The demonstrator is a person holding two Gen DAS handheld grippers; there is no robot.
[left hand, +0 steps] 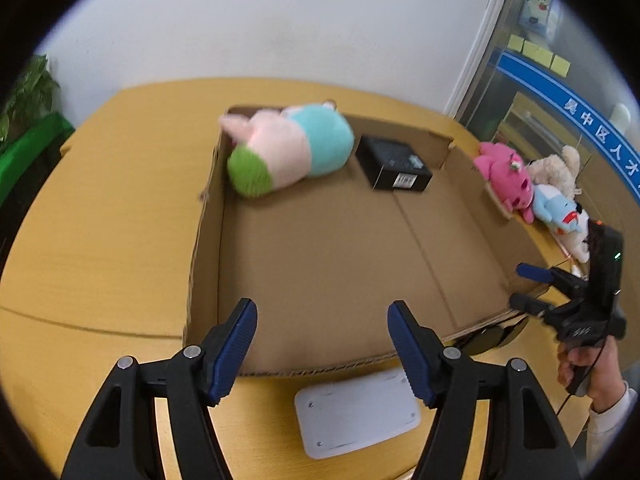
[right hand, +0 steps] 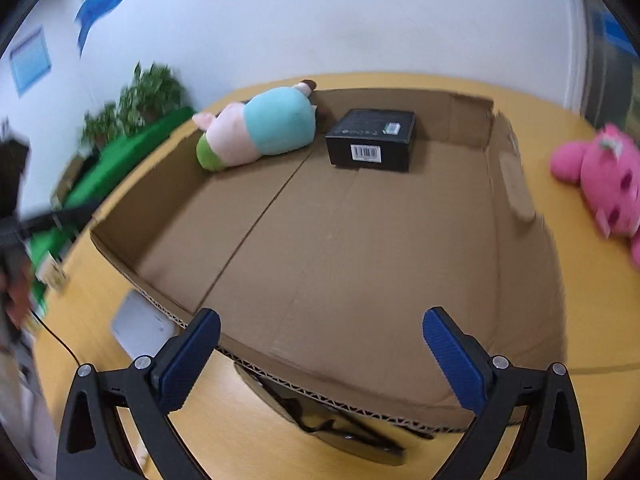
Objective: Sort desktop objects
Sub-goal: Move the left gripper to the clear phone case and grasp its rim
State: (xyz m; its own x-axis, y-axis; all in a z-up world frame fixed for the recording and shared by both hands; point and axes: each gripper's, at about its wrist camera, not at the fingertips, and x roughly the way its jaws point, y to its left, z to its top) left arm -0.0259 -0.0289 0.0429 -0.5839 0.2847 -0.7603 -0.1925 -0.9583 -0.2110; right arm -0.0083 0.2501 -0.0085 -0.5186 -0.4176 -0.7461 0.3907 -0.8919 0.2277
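An open cardboard box (left hand: pixel 208 240) (right hand: pixel 516 184) lies on the yellow table. Inside at its far end lie a pink, teal and green plush pig (left hand: pixel 288 152) (right hand: pixel 260 128) and a black carton (left hand: pixel 394 164) (right hand: pixel 372 140). My left gripper (left hand: pixel 320 344) is open and empty above the box's near wall and a white flat device (left hand: pixel 356 412) (right hand: pixel 140 326). My right gripper (right hand: pixel 320 356) is open and empty above the near wall and dark sunglasses (right hand: pixel 332 428) (left hand: pixel 492 334). It also shows in the left wrist view (left hand: pixel 528 286).
A pink plush (left hand: pixel 506 176) (right hand: pixel 604 184), a beige plush (left hand: pixel 556 168) and a blue plush (left hand: pixel 556 210) lie on the table right of the box. Green plants (right hand: pixel 136 100) and a green object (left hand: pixel 28 148) stand at the left.
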